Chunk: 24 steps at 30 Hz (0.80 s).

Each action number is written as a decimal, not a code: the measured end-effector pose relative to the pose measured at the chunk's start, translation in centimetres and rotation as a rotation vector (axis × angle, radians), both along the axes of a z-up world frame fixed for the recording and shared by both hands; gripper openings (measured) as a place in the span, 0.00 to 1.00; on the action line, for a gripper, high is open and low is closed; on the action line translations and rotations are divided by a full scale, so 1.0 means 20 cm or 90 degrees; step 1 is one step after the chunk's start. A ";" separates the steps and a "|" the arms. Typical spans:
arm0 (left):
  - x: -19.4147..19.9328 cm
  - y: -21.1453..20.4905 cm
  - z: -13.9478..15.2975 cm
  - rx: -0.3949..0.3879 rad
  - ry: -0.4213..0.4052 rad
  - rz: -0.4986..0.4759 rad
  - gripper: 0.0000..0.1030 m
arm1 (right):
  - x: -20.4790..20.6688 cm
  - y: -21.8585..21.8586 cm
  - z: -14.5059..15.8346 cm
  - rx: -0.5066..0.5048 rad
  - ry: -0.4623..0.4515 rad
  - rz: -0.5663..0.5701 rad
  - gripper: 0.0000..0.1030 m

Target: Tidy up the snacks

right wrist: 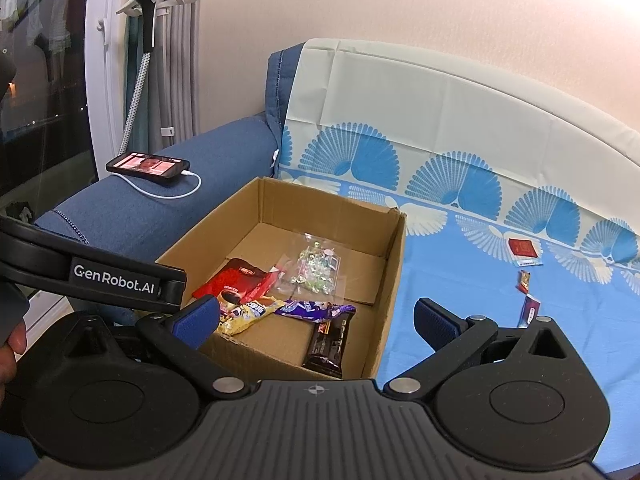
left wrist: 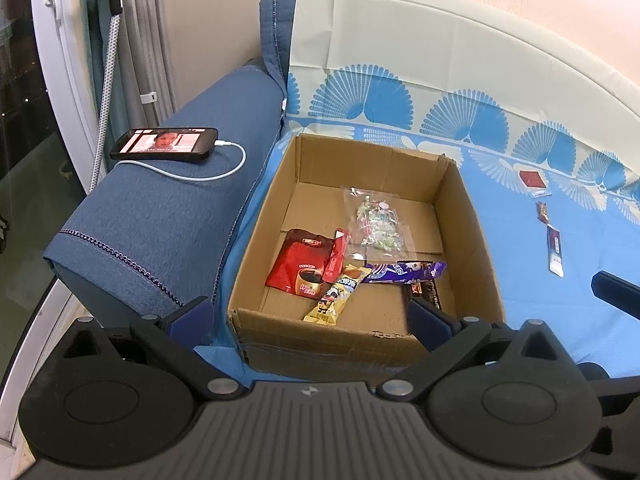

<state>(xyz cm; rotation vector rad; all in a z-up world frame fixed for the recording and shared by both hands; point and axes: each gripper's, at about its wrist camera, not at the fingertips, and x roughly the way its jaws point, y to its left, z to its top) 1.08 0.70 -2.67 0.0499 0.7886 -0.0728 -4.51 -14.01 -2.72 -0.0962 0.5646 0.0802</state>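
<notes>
An open cardboard box (left wrist: 464, 216) (right wrist: 394, 264) stands on a blue sofa cover. Inside lie a red coffee pouch (left wrist: 300, 266) (right wrist: 230, 280), a clear candy bag (left wrist: 378, 220) (right wrist: 318, 270), a yellow bar (left wrist: 334, 298) (right wrist: 244, 314), a purple bar (left wrist: 404, 272) (right wrist: 316, 310) and a dark bar (right wrist: 330, 346). On the cover to the right lie a red packet (left wrist: 532, 180) (right wrist: 522, 248), a small brown candy (left wrist: 542, 212) (right wrist: 523, 281) and a blue-white stick sachet (left wrist: 555, 250) (right wrist: 529, 310). My left gripper (left wrist: 310, 318) is open and empty over the box's near edge. My right gripper (right wrist: 316, 320) is open and empty above the box's near right corner.
A phone (left wrist: 166, 144) (right wrist: 148, 166) with a white cable lies on the blue sofa armrest (left wrist: 160, 216) left of the box. A garment steamer (right wrist: 146, 12) and a window stand further left. The sofa back (right wrist: 420, 92) rises behind the box.
</notes>
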 end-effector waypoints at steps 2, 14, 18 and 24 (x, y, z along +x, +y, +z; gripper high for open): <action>0.00 0.00 0.00 0.001 0.001 0.000 1.00 | 0.00 0.00 0.00 0.001 0.002 0.001 1.00; 0.01 -0.02 -0.02 0.015 0.008 0.000 1.00 | 0.02 -0.03 -0.03 0.015 0.011 0.004 1.00; 0.02 -0.04 -0.03 0.024 0.010 -0.002 1.00 | 0.02 -0.05 -0.04 0.024 0.014 0.006 1.00; 0.03 -0.08 -0.02 0.039 0.011 -0.008 1.00 | 0.03 -0.10 -0.06 0.041 0.015 0.002 1.00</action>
